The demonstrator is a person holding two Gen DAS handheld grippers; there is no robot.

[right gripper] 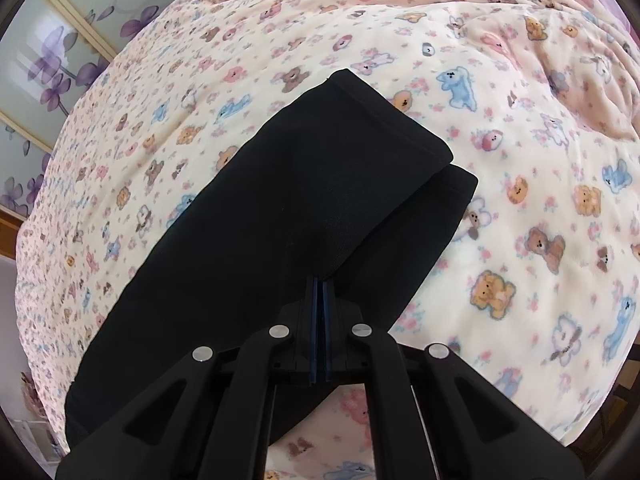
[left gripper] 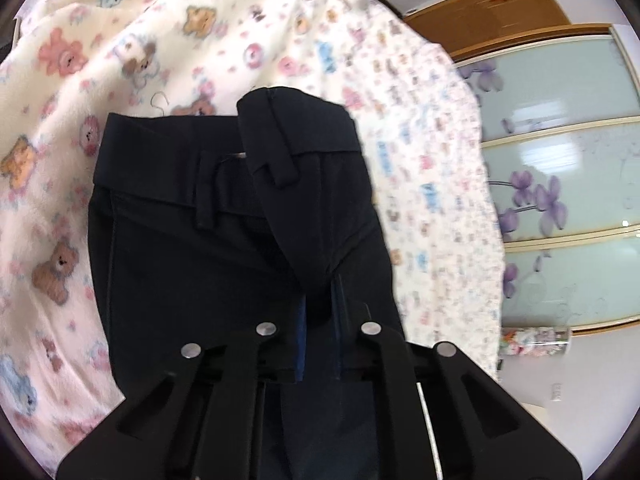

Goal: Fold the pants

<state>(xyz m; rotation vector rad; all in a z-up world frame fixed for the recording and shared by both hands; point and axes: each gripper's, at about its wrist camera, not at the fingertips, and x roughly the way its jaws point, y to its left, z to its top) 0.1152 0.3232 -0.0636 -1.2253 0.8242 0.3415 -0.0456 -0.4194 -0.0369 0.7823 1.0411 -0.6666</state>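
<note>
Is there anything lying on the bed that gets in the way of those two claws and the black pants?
Nothing visible does. The left gripper is already shut on a fold of the black pants near the waistband, and the right gripper is shut on the leg end. Around the pants there is only the teddy-bear blanket.

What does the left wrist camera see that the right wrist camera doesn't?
Only the left wrist view shows the waistband with its belt loops, pinched and lifted by the left gripper, plus a brown door. Only the right wrist view shows the leg hems, with the right gripper shut on the cloth. Both show the black pants, the teddy-bear blanket and flowered glass panels.
</note>
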